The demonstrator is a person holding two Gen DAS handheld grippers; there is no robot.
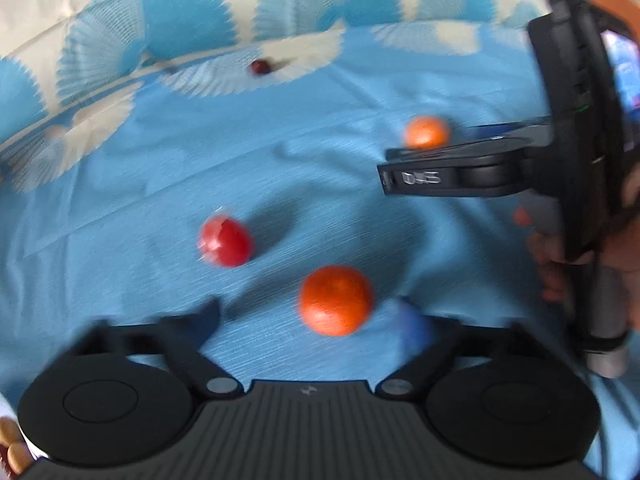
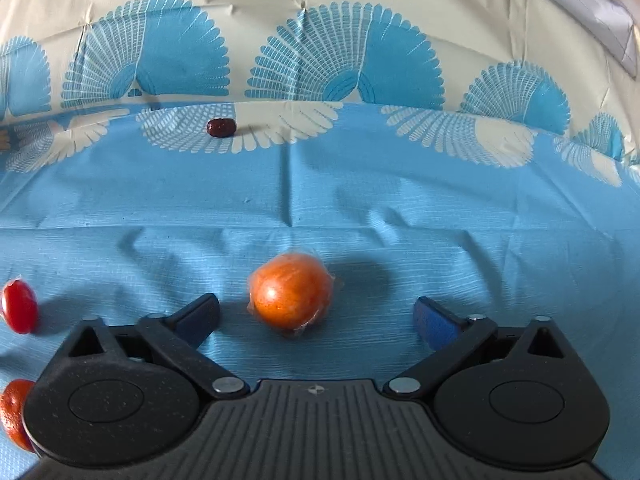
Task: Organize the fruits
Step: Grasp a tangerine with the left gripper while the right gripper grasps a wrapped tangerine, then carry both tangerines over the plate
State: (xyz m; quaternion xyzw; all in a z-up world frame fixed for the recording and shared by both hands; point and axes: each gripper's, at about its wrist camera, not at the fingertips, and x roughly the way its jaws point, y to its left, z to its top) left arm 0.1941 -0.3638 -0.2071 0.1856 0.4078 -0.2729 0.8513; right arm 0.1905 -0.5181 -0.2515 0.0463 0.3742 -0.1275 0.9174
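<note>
Blue tablecloth (image 2: 360, 208) with a white fan print, creased, cream band along the far edge. No bowl or tray clearly in view, so I can't tell where the fruit should end up.

Left gripper (image 1: 316, 320): jaws spread, nearer orange (image 1: 335, 300) sits between the fingertips, closer to the right pad, no contact visible. That view is motion-blurred.

Right gripper (image 2: 316, 316): jaws spread, wrapped orange (image 2: 291, 300) roughly centred between them, clear gaps both sides, still lying on the cloth.

Red fruit (image 1: 226, 242) lies left of both oranges, apart from them. Small dark fruit (image 2: 221, 127) sits at the far edge on the print.

Likely step: each gripper closing on its own orange. To do it well:
- left: shift right to centre the fruit, else it rolls out
- both: push fingertips further past the widest part before closing
- the right one's clear film probably slips, so close slowly
- lift straight up, cloth may drag
</note>
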